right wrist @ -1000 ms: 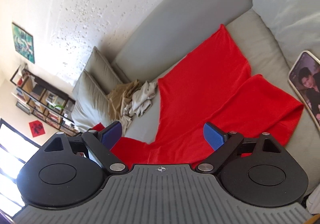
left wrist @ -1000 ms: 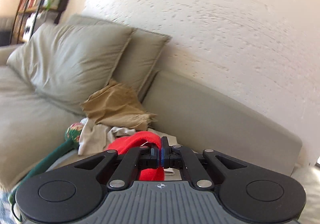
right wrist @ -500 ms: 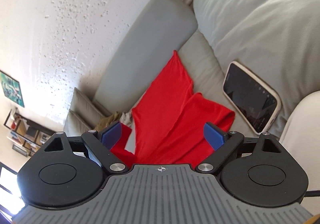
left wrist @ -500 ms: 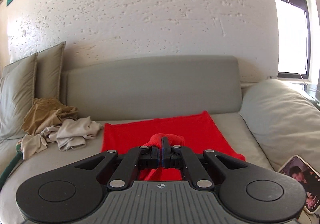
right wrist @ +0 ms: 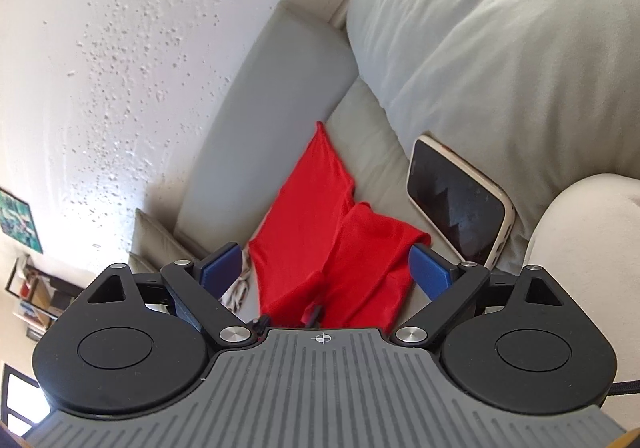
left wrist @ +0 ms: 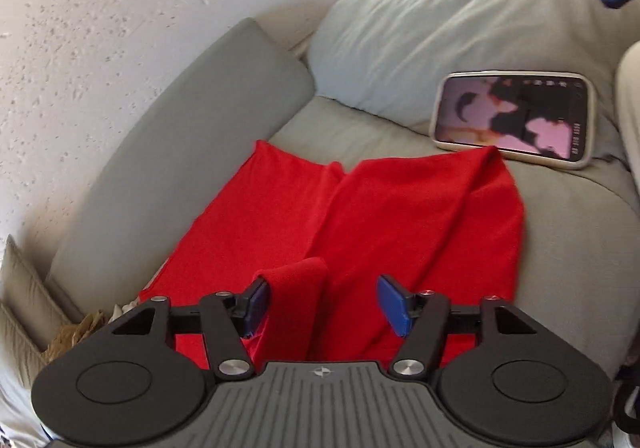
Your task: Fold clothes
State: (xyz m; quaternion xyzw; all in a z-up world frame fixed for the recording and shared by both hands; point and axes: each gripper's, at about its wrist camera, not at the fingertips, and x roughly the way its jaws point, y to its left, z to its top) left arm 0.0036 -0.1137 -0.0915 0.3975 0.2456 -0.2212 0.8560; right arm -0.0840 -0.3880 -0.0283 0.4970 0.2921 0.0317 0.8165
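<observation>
Red garment (left wrist: pixel 392 215) lies soft, light and limp on the sofa (left wrist: pixel 560 248). Left tongs (left wrist: pixel 322 304) are opening, a fold between them; right tongs (right wrist: pixel 326 268) gape empty. Best grip: hem corner at 1 o'clock.

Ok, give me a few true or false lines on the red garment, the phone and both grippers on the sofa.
1. The red garment lies spread on the sofa. True.
2. The phone lies on top of the garment. False: it leans against the cushion, beside the garment.
3. The left gripper is clamped shut on the cloth. False: its fingers are opening, with a fold of cloth loose between them.
4. The right gripper is open. True.
5. The wall behind the sofa is blue. False: it is white.
</observation>
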